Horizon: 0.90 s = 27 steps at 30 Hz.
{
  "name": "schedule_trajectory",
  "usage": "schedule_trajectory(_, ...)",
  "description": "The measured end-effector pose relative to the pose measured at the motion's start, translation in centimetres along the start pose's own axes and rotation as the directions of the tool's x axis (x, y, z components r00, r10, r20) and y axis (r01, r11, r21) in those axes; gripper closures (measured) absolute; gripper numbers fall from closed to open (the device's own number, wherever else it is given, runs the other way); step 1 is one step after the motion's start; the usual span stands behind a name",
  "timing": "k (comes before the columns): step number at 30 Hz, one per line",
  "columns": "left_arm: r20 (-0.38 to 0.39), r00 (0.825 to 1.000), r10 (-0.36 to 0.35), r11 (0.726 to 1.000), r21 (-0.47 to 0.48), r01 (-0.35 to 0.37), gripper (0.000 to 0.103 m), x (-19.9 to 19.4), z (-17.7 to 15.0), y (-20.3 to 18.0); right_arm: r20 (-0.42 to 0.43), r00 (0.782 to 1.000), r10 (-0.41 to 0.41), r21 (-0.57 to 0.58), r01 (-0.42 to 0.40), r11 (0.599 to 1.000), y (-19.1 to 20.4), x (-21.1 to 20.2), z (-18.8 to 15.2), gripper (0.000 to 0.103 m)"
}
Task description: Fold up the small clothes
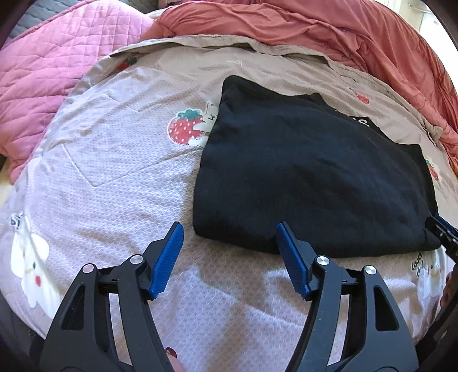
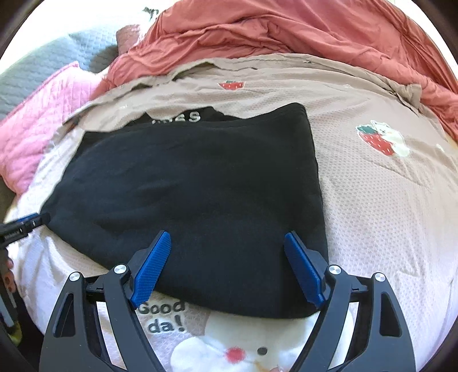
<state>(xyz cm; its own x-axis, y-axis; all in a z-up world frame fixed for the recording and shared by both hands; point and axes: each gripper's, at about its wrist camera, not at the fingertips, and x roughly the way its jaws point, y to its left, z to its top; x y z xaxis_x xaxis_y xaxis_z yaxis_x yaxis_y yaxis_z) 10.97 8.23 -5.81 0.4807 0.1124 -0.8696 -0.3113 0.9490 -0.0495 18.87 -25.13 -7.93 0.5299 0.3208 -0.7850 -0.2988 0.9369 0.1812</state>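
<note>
A black garment (image 1: 312, 177) lies folded into a rectangle on the beige strawberry-print bedsheet (image 1: 120, 177); white letters show on its far edge (image 2: 187, 117). My left gripper (image 1: 229, 229) is open and empty, its jaws straddling the garment's near left corner just above the sheet. My right gripper (image 2: 227, 239) is open and empty, its jaws over the garment's (image 2: 200, 186) near right part. The right gripper's tip shows at the garment's near right corner in the left wrist view (image 1: 442, 231); the left gripper's tip shows at the left corner in the right wrist view (image 2: 25, 223).
A crumpled coral-red duvet (image 1: 315, 25) lies bunched along the far side. A pink quilted blanket (image 1: 57, 57) lies at the far left, with a grey quilt (image 2: 43, 65) behind it. The sheet (image 2: 386, 200) extends to the right of the garment.
</note>
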Motion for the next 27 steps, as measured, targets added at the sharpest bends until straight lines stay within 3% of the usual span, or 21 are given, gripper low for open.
schedule_trajectory(8, 0.039, 0.999, -0.004, 1.0, -0.014, 0.004, 0.029, -2.6, 0.2, 1.0, 0.117, 0.993, -0.003, -0.032, 0.006, 0.999, 1.3, -3.2, -0.3, 0.01)
schedule_trajectory(14, 0.075, 0.997, -0.015, 1.0, -0.016, 0.016, 0.022, -4.4, 0.7, 1.3, 0.173, 0.985, -0.011, -0.117, 0.031, 0.993, 3.4, -4.7, -0.9, 0.007)
schedule_trajectory(27, 0.143, 0.99, -0.008, 1.0, -0.026, 0.012, 0.015, -7.1, 1.6, 2.8, 0.205, 0.979, -0.013, -0.211, 0.057, 0.976, 7.2, -6.9, -2.4, 0.005)
